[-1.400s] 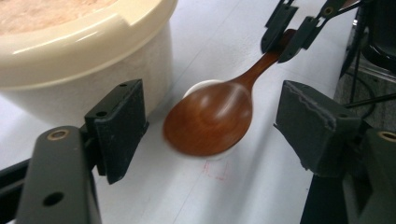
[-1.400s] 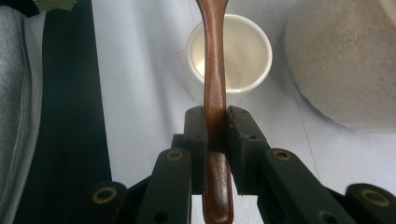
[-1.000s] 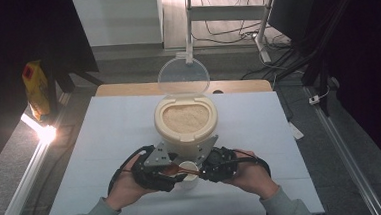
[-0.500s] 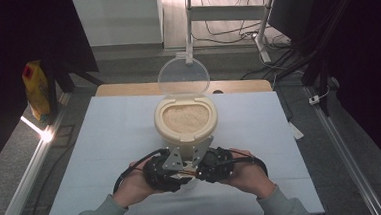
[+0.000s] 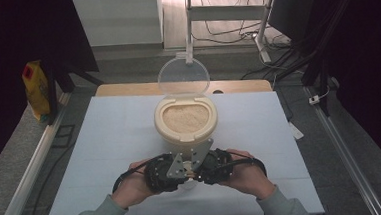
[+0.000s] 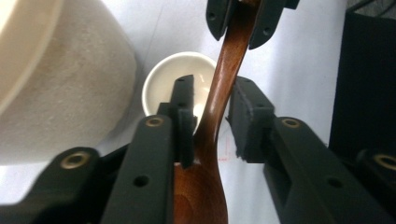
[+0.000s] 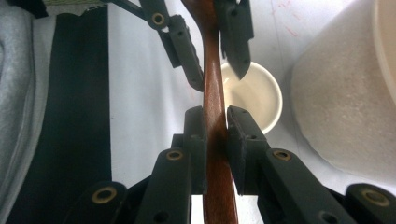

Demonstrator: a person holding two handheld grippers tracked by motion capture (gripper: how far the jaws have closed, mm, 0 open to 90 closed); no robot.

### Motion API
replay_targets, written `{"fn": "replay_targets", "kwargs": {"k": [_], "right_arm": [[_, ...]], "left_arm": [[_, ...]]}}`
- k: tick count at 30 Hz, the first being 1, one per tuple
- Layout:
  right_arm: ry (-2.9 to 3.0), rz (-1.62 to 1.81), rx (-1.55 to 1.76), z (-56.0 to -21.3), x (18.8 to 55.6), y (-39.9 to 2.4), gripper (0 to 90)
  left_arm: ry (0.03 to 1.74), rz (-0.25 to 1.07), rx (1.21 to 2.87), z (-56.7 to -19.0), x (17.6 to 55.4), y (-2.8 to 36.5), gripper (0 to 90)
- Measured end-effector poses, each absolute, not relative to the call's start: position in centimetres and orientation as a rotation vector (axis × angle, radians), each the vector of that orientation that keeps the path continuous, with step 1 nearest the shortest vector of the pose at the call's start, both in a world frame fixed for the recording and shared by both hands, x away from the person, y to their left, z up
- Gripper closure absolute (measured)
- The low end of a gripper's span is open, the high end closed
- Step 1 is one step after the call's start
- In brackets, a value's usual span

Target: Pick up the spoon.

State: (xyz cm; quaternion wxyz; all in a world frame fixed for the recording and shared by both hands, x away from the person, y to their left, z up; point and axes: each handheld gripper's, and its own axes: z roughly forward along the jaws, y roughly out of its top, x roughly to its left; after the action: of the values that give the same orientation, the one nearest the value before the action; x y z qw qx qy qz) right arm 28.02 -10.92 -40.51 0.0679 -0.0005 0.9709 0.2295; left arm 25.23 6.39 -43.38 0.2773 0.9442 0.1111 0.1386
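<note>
A brown wooden spoon [image 7: 212,93] hangs level over a small white bowl [image 6: 163,84] at the table's front, just before the cream rice container [image 5: 185,119]. The container's clear lid [image 5: 183,77] stands open and rice fills it. My right gripper [image 7: 215,135] is shut on the spoon's handle. My left gripper [image 6: 210,116] faces it from the other side. Its jaws have just been closing on the spoon's curved neck [image 6: 224,70], and both pads now touch the wood. In the high view both hands meet at the bowl [image 5: 188,184].
The container's rough wall [image 6: 70,93] stands close beside the bowl. A white mat [image 5: 105,142] covers the table. A yellow bag [image 5: 36,89] sits on the floor at the far left. Metal rails run along both table sides, and cables lie behind.
The left hand has drawn in to the right until the two grippers meet over the bowl. Its jaws have narrowed onto the spoon. The right hand has kept still.
</note>
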Motion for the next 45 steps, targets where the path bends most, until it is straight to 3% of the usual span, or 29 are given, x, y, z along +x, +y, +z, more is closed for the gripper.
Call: {"fn": "replay_targets", "kwargs": {"k": [6,7,16,17,22,34,45], "right_arm": [[2.912,0.732,-0.037,-40.3,27.9,-10.9,77.5],[2.895,0.765,-0.028,-40.3,27.8,-11.0,76.1],[2.833,0.87,0.032,-40.4,28.4,-11.5,73.0],[2.8,0.905,0.097,-40.0,28.5,-11.9,65.5],[2.656,1.078,0.367,-39.1,28.6,-13.8,55.4],[2.428,1.34,1.005,-40.4,27.2,-17.1,47.1],[2.348,1.511,1.166,-42.3,27.6,-17.0,46.1]], "left_arm": [[0.255,0.359,2.55,-43.4,25.1,6.7,75.5],[0.239,0.327,2.542,-43.3,25.1,6.8,80.2],[0.287,0.403,2.539,-43.3,25.2,7.1,80.5],[0.3,0.415,2.536,-43.4,25.2,7.1,80.5],[0.38,0.464,2.499,-43.3,25.4,7.6,80.5],[0.472,0.538,2.407,-43.2,25.5,8.0,80.5],[0.482,0.571,2.37,-43.5,25.2,7.1,80.4]]}}
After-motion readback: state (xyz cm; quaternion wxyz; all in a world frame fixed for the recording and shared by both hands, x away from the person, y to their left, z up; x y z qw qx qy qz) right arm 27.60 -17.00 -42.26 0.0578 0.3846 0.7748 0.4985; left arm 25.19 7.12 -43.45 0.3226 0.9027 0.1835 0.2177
